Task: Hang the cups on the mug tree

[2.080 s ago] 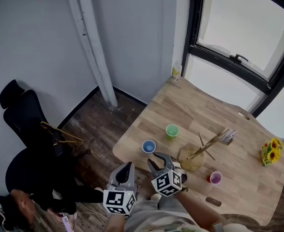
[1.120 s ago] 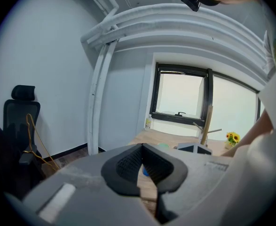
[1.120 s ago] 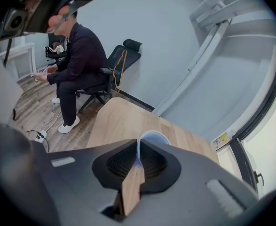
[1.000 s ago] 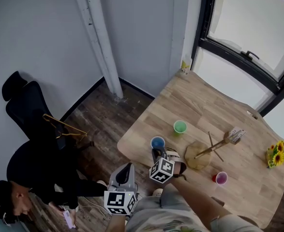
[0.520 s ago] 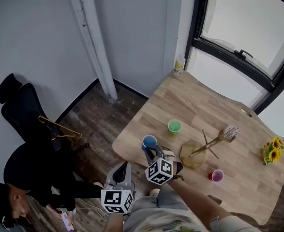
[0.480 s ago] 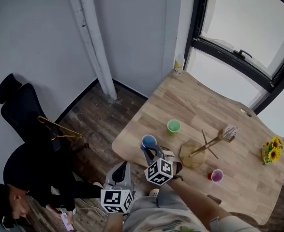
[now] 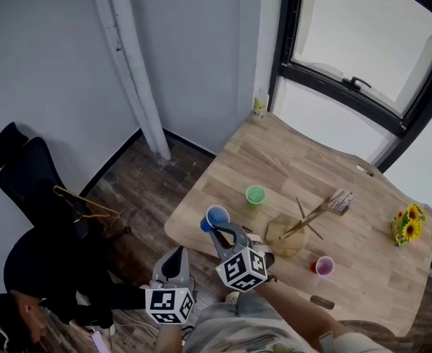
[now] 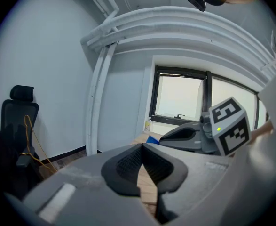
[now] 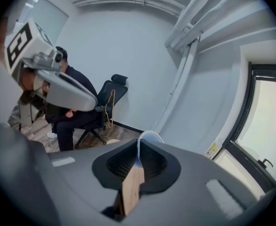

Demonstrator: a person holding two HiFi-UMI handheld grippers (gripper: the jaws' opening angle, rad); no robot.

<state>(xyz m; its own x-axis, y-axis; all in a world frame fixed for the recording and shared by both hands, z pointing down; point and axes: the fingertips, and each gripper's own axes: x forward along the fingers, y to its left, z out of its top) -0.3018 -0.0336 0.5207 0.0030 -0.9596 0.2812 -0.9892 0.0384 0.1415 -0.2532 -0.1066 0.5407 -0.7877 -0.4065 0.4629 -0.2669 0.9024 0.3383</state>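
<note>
Pick-up step, none hung yet: right gripper (image 7: 215, 229) jaws clamped on blue cup (image 7: 217, 216) rim; left gripper (image 8: 141, 148) jaws sat together, empty; next move probably called for carrying cup to mug tree (image 7: 305, 222), handle over peg.

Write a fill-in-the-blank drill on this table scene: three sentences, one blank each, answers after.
1. The right tool pinches the held cup, whose colour is ___.
2. The nearest standing cup on the table is coloured ___.
3. The number of cups standing on the table is ___.

Missing words: blue; green; two.
</note>
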